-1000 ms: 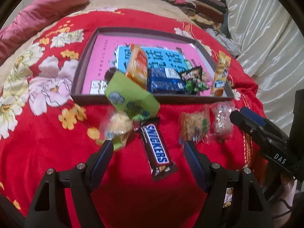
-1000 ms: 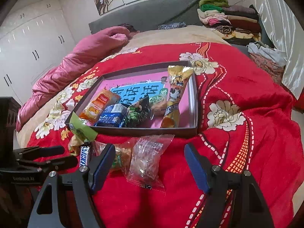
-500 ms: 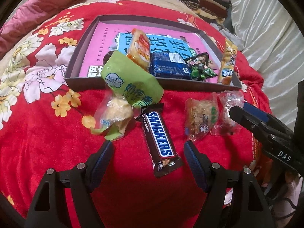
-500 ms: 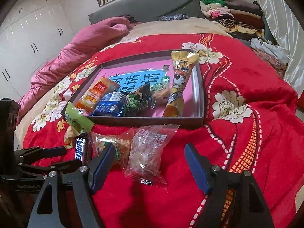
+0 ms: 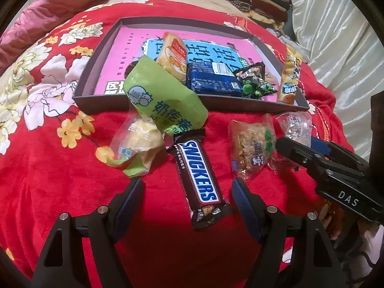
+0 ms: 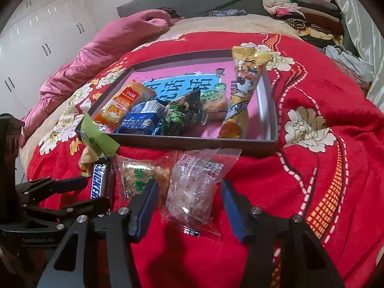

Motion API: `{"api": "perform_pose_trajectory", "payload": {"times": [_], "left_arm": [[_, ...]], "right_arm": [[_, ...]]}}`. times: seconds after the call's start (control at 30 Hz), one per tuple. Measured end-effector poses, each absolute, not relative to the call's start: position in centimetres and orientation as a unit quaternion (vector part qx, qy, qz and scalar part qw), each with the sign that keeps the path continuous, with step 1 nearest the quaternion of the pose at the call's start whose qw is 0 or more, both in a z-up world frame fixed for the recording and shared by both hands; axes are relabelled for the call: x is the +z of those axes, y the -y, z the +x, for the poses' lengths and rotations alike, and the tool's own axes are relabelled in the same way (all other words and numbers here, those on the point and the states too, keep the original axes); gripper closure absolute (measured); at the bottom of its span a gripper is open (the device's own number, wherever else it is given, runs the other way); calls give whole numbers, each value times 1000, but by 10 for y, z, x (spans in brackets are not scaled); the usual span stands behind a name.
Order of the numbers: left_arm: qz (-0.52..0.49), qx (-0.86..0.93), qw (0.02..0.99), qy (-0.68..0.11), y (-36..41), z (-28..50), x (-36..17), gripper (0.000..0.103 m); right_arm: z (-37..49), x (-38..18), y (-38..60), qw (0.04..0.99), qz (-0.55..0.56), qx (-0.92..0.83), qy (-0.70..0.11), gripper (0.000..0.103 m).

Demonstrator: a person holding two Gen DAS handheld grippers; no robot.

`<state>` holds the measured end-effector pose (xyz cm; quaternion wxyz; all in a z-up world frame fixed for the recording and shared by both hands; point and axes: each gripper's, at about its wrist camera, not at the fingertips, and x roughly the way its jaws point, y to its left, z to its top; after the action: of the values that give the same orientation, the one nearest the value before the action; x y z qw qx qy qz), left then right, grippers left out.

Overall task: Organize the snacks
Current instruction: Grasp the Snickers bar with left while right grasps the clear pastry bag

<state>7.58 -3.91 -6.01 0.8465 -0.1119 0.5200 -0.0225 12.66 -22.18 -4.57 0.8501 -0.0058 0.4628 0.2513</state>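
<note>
Right gripper (image 6: 188, 200) straddles the clear packet (image 6: 194, 189) lying on the red blanket (image 6: 324, 168); its jaws have just been closing, yet a gap shows on both sides, so the pads are not pressing the wrapper. The packet sits square between the blue pads, its far end fanning out toward twelve o'clock, which suits a sideways pinch across its narrow body. Just at nine o'clock of it lies a second clear packet with green print (image 6: 141, 180), touching the left pad's outer side, so closing further may snag it, I judge.

Left gripper (image 5: 187, 192) stands spread over the Snickers bar (image 5: 198, 175), whose near end lies between the pads without contact. At eleven o'clock from it a green pouch (image 5: 163, 100) leans on the near wall of the tray (image 5: 100, 100), half out, over a pale bun packet (image 5: 141, 141).

Beyond both tools, at twelve o'clock, the tray holds an orange packet (image 6: 122, 105), a blue one (image 6: 139, 120), a dark green-printed one (image 6: 182, 115) and a tall yellow pouch (image 6: 242, 88) propped on its right wall. The loose packets line its near wall, presumably awaiting transfer.
</note>
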Motion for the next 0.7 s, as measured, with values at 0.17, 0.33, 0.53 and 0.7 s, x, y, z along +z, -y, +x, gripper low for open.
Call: {"api": "perform_pose_trajectory", "payload": {"times": [0.17,0.33,0.53,0.7], "left_arm": [[-118,-25,847,-518,43,78,-61,35],[-124,-27,846,-517,46,79,-62,49],[-114,-26,849,-516,53,80,-67,66],[-128,-37,847,-514,48,81,-69,70]], "right_arm": [[131,-49,219,846,-3,259,-466,57],[132,-49,222,843,6,261,-470,65],[130,-46,221,844,5,265,-466,66],[128,-36,227,854,19,268,-446,66]]}}
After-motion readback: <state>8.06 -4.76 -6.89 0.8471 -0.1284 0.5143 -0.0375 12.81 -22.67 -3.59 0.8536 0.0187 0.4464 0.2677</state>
